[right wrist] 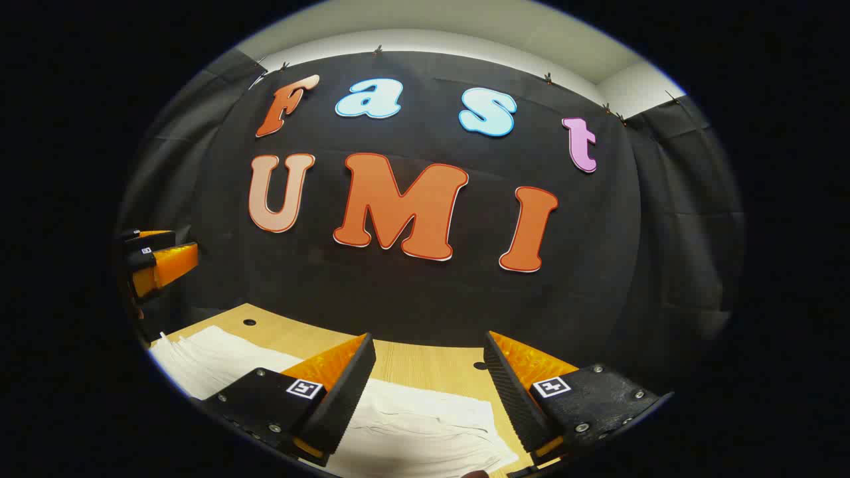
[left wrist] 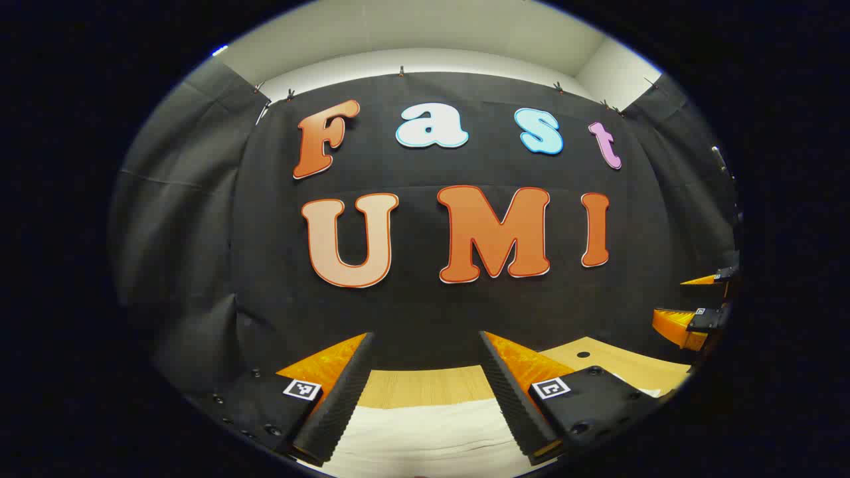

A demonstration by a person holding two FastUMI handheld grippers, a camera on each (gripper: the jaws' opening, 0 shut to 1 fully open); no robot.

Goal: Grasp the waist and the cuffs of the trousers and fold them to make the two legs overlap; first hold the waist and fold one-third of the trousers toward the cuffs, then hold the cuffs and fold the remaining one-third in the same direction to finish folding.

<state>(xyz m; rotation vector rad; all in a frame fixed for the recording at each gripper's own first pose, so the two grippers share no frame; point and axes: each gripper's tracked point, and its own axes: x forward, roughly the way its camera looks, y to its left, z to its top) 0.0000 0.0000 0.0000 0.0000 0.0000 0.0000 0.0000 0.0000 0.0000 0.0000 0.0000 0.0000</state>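
Left gripper (left wrist: 425, 392): jaws wide apart, nothing between them; raised above the cloth and looking level at the booth wall.

Right gripper (right wrist: 428, 392): jaws likewise wide apart, holding nothing. In the left gripper view it also shows far out at 4 o'clock; in the right gripper view the left one shows at 9 o'clock, well apart from it.

Trousers (right wrist: 425, 431): pale cloth lying flat on the wooden table (right wrist: 425, 365), under both grippers at 6 o'clock in each view; in the right gripper view they run on toward 8 o'clock, and their near corner ends by 5 o'clock. Which end is waist and which cuffs cannot be told from here.

Step in hand — judged, not seen: a pause between grasps. Both grippers are off the cloth, and how many folds are already laid cannot be read from the little that shows.

Next move calls for: lowering both grippers to the edge due for folding, sliding one finger under it, closing on all layers together — then carrying it evenly so the legs stay aligned.
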